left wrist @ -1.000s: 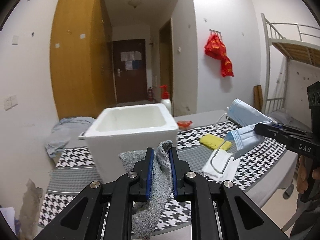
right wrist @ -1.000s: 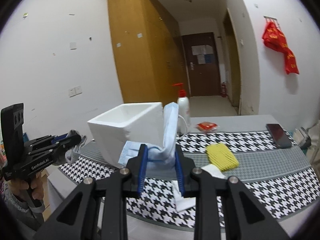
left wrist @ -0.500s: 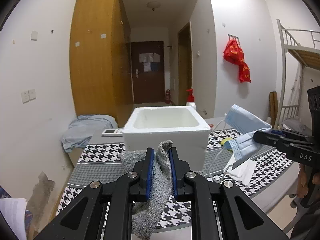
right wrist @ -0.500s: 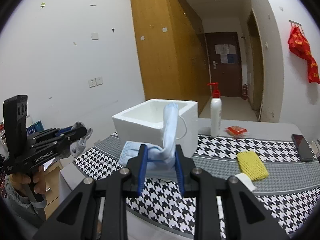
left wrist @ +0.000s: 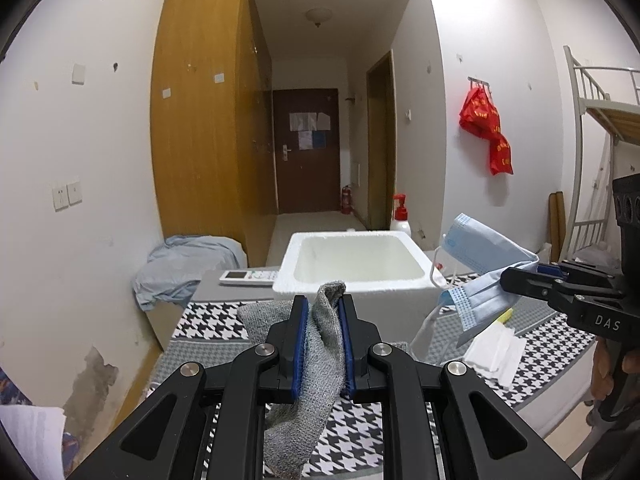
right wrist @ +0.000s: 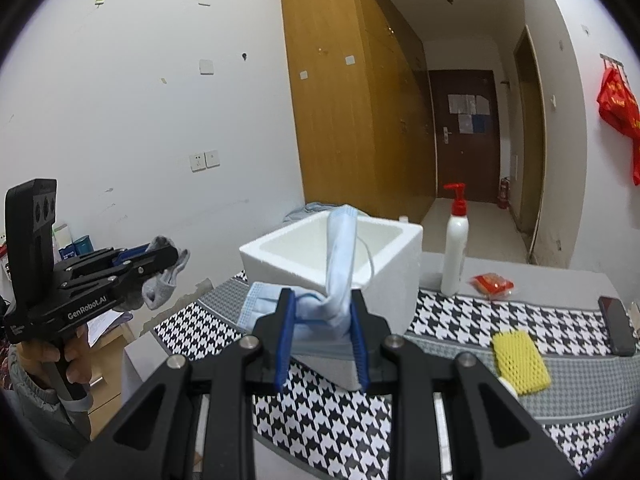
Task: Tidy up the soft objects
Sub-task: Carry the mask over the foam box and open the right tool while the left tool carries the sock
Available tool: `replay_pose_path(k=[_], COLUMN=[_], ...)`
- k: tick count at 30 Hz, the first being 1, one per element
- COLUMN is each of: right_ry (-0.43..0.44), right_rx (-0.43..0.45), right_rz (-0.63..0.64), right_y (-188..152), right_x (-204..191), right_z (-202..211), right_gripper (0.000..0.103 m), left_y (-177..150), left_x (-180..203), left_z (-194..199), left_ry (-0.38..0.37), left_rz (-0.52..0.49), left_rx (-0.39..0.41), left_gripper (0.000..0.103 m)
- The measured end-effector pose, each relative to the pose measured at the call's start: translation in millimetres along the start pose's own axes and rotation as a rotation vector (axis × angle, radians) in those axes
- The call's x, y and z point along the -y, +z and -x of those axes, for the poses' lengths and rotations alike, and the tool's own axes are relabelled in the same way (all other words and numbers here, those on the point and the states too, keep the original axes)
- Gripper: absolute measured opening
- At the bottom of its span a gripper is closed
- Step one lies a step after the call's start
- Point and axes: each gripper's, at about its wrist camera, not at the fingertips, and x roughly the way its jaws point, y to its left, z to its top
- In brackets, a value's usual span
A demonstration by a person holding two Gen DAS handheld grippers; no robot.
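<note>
Sitting on the table, white foam box (left wrist: 356,264) — nothing visible inside.

A houndstooth-covered table (right wrist: 448,320) bears a foam box (right wrist: 404,276), pump bottle (right wrist: 454,252), yellow sponge (right wrist: 520,362) and phone (right wrist: 616,324).

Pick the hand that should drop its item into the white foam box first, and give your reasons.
Probably right. The right gripper holds the blue mask against the white foam box, near its opening. The left gripper, shut on the grey sock, sits further back from the box.
</note>
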Motion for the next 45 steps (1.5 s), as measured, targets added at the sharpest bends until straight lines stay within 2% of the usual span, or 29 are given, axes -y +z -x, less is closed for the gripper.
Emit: replay_pose_path(k=[20,31,45], right_ry=[0.0,-0.006,-0.006], right_rx=[0.046,0.012,-0.082], right_rz=[0.023,0.011,-0.019], right_y=[53,59,55], right_x=[-2,5,16], right_z=[-32,-58,-105], right_gripper=[0.031,0.031,0.031], left_y=[36,37,38], left_x=[-13,-24,-37], left_z=[-19,-41,-64], left_ry=[0.01,0.011,0.017], left_rz=[-0.026,-0.015,0.007], left_rx=[0.042,0.024,-0.006], left_gripper=[0.016,0.016,0.016])
